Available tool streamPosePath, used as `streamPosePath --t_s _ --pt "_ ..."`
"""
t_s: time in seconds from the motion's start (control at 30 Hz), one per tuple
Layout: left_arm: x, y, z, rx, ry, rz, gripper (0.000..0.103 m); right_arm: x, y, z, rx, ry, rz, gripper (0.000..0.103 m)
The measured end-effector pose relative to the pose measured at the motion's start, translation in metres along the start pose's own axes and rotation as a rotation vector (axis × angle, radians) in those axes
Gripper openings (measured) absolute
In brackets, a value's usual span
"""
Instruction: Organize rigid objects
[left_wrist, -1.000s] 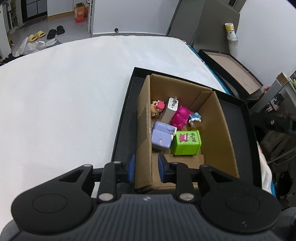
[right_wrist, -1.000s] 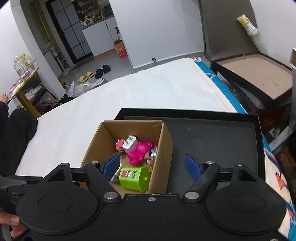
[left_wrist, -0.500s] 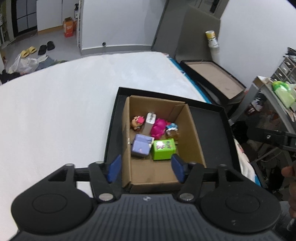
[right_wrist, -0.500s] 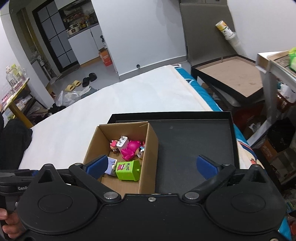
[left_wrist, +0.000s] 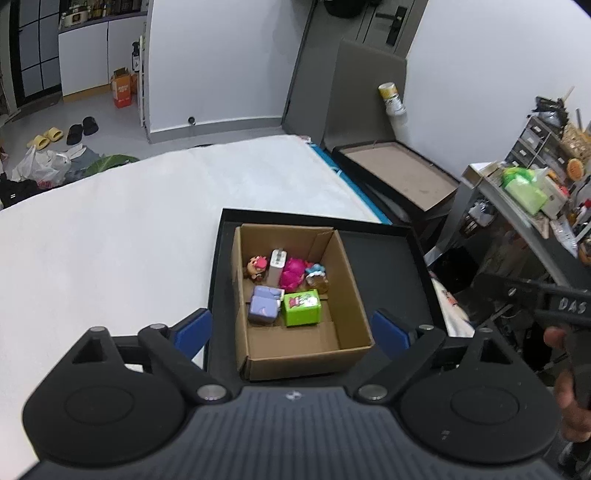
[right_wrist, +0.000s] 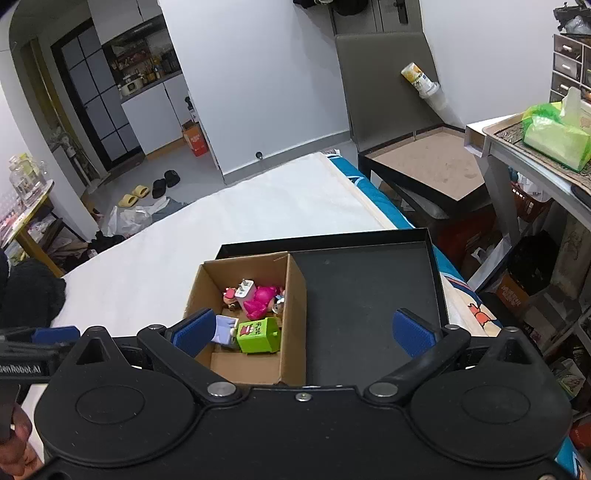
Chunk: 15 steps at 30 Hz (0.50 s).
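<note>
My left claw (left_wrist: 291, 328) and right claw (right_wrist: 301, 328) both hang spread wide and empty above the cardboard box (left_wrist: 354, 295), which sits at 12 o'clock from the left, 11 from the right, its 6 toys clustered inside.

- Cardboard box (left_wrist: 347, 295) sits in left part of tray (left_wrist: 391, 251); tray lies on bed (left_wrist: 129, 229), right side.
- Toys in box's far half: cube (left_wrist: 300, 307) right of block (left_wrist: 263, 304), charger (left_wrist: 276, 266) behind both.
</note>
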<state>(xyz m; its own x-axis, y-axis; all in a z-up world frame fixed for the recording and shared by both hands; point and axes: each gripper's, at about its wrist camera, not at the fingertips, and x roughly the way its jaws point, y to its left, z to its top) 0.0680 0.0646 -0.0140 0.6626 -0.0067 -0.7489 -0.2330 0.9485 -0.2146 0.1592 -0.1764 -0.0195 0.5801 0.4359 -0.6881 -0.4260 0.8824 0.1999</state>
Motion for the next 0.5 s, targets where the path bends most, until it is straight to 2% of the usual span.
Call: streamPosePath --t_s 0.13,0.5 --pt "-0.018 -0.006 0.0 0.034 -0.024 0.0 0.095 -0.009 0.004 -0.004 0.0 0.004 -0.027 0.103" --pt "-0.064 -0.024 0.006 0.075 -0.095 -0.054 0.095 -0.045 0.015 -0.009 -0.011 -0.058 -0.051 0.103"
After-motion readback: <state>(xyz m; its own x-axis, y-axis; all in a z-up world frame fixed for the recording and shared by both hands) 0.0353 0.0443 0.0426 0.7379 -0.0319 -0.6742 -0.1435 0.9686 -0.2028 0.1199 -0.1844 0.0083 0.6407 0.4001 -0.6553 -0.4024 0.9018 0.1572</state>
